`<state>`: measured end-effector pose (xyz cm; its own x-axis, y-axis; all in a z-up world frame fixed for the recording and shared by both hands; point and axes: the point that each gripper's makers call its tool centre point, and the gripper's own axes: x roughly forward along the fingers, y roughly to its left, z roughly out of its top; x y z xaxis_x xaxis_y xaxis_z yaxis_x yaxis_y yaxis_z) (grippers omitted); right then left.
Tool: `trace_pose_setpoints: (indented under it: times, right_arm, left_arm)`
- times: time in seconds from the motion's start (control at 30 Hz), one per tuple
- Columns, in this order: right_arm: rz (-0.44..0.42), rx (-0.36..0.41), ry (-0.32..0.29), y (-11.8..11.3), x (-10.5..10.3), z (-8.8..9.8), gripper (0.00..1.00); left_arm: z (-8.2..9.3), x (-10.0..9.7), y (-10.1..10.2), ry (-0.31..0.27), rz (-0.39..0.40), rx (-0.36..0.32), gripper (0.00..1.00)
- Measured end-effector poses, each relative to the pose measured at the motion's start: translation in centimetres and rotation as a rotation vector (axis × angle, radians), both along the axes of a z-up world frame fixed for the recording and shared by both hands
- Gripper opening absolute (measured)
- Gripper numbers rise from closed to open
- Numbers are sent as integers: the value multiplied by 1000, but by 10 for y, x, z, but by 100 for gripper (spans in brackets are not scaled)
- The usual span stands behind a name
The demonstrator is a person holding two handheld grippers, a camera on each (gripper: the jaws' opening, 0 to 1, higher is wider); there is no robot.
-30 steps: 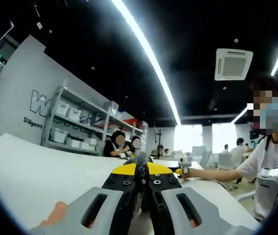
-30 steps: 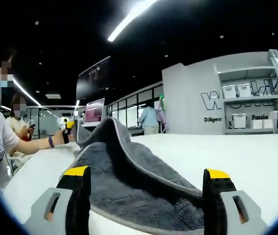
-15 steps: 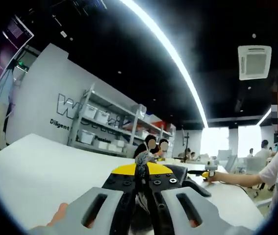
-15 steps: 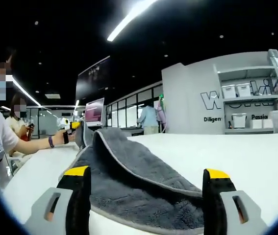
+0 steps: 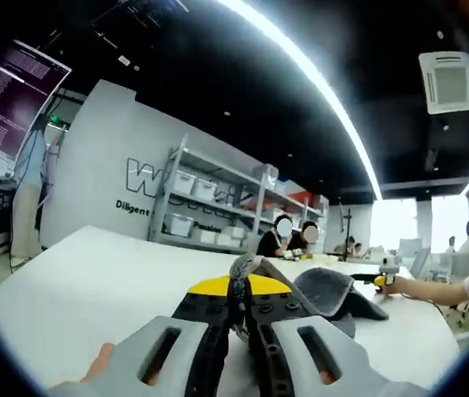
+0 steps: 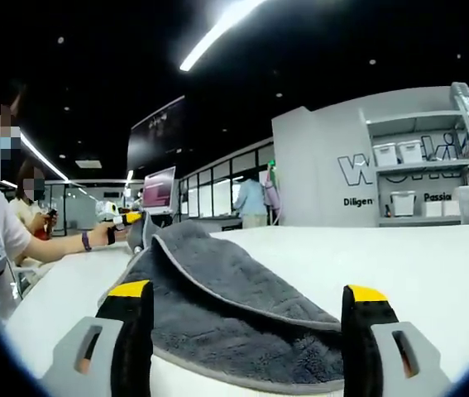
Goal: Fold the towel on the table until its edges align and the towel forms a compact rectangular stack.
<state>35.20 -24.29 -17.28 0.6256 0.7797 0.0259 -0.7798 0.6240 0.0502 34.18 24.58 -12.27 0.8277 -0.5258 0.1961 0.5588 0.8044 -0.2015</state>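
A dark grey towel [image 6: 217, 310] with a pale hem lies on the white table [image 6: 433, 265], one layer folded over another. My right gripper [image 6: 248, 318] stands open just above the towel's near edge, its yellow-tipped jaws on either side of the cloth. Across the table my left gripper [image 6: 131, 222] holds the far corner low over the towel. In the left gripper view, my left gripper [image 5: 238, 296] is shut on a bunched corner of the towel [image 5: 325, 289], which trails off to the right; the right gripper [image 5: 380, 279] is small at far right.
A person's arm [image 6: 60, 241] reaches over the left table edge. Behind the table stand shelves with white bins [image 5: 189, 207], a grey wall with lettering [image 6: 362, 178] and a monitor [image 6: 160, 188]. Seated people [image 5: 288, 240] are in the background. Bare tabletop [image 5: 77, 281] spreads to the left.
The left gripper has carried the towel corner lower, toward the right gripper, so the raised fold has flattened onto the layer below. The left view has swung left. The right gripper has held still.
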Motion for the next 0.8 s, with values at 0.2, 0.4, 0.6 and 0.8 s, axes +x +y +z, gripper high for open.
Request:
trace_pose_setpoints:
  times: [0.2,0.4,0.6,0.8]
  right_arm:
    - [-2,1,-1,7,-7,-1,96]
    - [-3,-1,3,0,1,-1,96]
    - [-5,1,4,-5,7,0,96]
    - [-5,2,6,-7,9,1,96]
  left_arm:
    - [-9,10,14,32,79,67,4]
    - [-26,18,25,108,133,88,4]
    - [-42,22,33,168,183,151,4]
    - [-57,31,37,202,224,303,5]
